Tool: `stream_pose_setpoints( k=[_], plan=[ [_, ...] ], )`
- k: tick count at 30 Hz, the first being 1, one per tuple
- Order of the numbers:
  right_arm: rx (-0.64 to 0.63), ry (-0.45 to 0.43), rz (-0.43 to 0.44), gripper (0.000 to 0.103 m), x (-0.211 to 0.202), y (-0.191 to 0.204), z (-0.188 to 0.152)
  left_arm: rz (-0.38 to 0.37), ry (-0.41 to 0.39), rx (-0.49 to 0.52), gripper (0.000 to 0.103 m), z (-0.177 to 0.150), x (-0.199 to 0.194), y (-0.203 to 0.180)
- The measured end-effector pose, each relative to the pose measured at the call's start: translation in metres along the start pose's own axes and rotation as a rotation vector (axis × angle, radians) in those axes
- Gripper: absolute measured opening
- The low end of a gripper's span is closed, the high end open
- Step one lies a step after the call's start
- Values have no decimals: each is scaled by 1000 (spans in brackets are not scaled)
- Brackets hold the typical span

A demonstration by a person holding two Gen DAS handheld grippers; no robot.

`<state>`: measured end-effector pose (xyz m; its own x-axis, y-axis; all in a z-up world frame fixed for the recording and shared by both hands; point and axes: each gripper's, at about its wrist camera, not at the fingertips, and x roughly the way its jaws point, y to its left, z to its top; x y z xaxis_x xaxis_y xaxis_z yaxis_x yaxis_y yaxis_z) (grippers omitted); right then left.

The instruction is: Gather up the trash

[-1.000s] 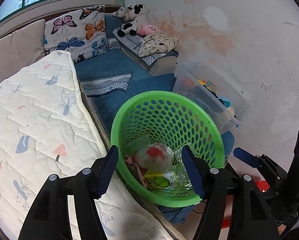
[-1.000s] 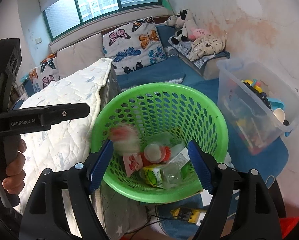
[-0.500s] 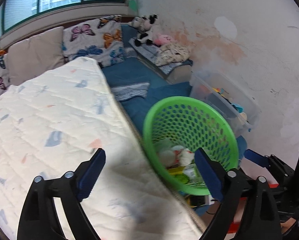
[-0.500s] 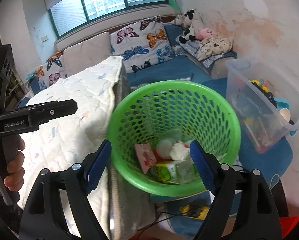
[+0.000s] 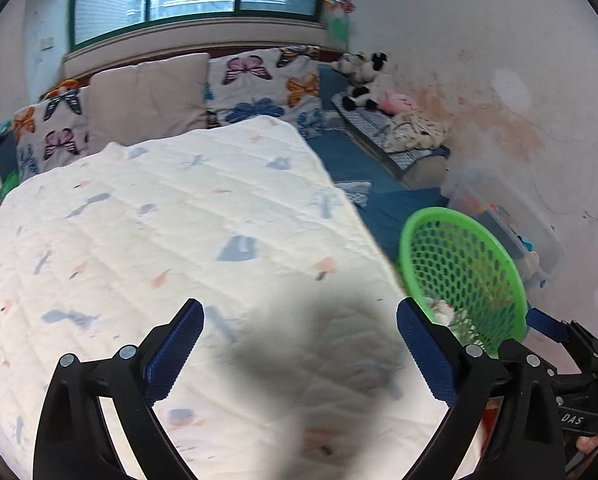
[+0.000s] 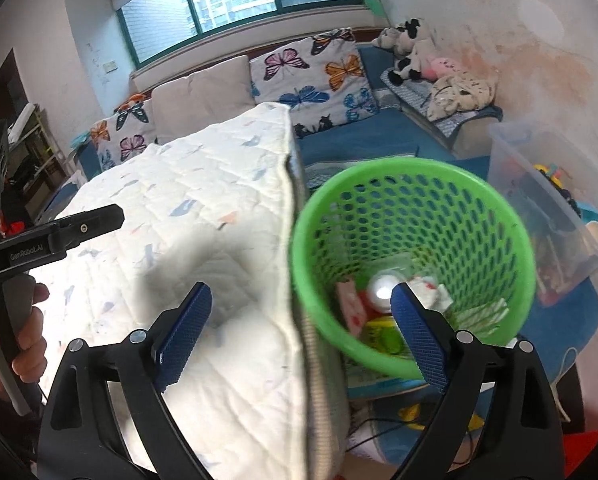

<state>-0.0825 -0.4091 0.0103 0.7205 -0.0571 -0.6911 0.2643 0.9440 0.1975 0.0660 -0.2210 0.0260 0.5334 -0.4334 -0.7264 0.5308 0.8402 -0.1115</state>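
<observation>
- Two handheld grippers over a bed with a white quilt (image 5: 171, 240); a green basket (image 6: 415, 248) stands on the floor just beside the quilt's right edge.
- Left gripper (image 5: 299, 346): jaws wide and opening further, nothing between them. It points down at bare quilt, with its own dark shadow below.
- Right gripper (image 6: 301, 330): jaws wide and opening further, also empty. It straddles the quilt's right edge, with its right finger in front of the basket's inside.
- Trash (image 6: 383, 304) lies in the bottom of the basket: a white crumpled wad, a round white lid, a pink-red packet, a green-and-yellow carton, clear wrappers.
- Change: a second ago both grippers looked straight into the basket, jaws narrower. The left view then showed a crumpled white-and-red wad between its fingers, over the basket. Now that wad lies with the rest, and both views have swung left toward the bed; the basket sits at the right of the left view.
- Meaning, as a judgement: the drop is done and both grippers are free for the next piece.
- No trash shows on the part of the quilt in view; both views are slightly blurred.
- Beyond the basket, along the stained wall, a clear bin (image 6: 551, 208) holds toys. Butterfly cushions (image 5: 267, 88) line the far end under the window.
- A hand (image 6: 27, 336) holding the left gripper's handle shows at the left edge of the right view.
</observation>
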Motion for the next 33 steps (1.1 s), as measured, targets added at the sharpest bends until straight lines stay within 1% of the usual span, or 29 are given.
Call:
stream_pose_setpoints(
  k=[5,11,16,19,26,33],
  plan=[
    [-45,2,3,93,6,28,0,73,-24,-11,94,-12,-16,28],
    [-57,12,39,94,13,50,0,135,-39,-31,94,-27,-32,55],
    [-79,18,52,95,15,65,-1,161,-40,-64,94,-40,-41,73],
    [-96,15,53,97,15,74,-1,162,-40,-93,95,-46,-46,83],
    [-113,20,83,97,18,89,-3,187,-45,-127,95,-56,-57,98],
    [-131,18,98,97,16,100,-4,213,-61,-122,95,-62,-68,102]
  ],
)
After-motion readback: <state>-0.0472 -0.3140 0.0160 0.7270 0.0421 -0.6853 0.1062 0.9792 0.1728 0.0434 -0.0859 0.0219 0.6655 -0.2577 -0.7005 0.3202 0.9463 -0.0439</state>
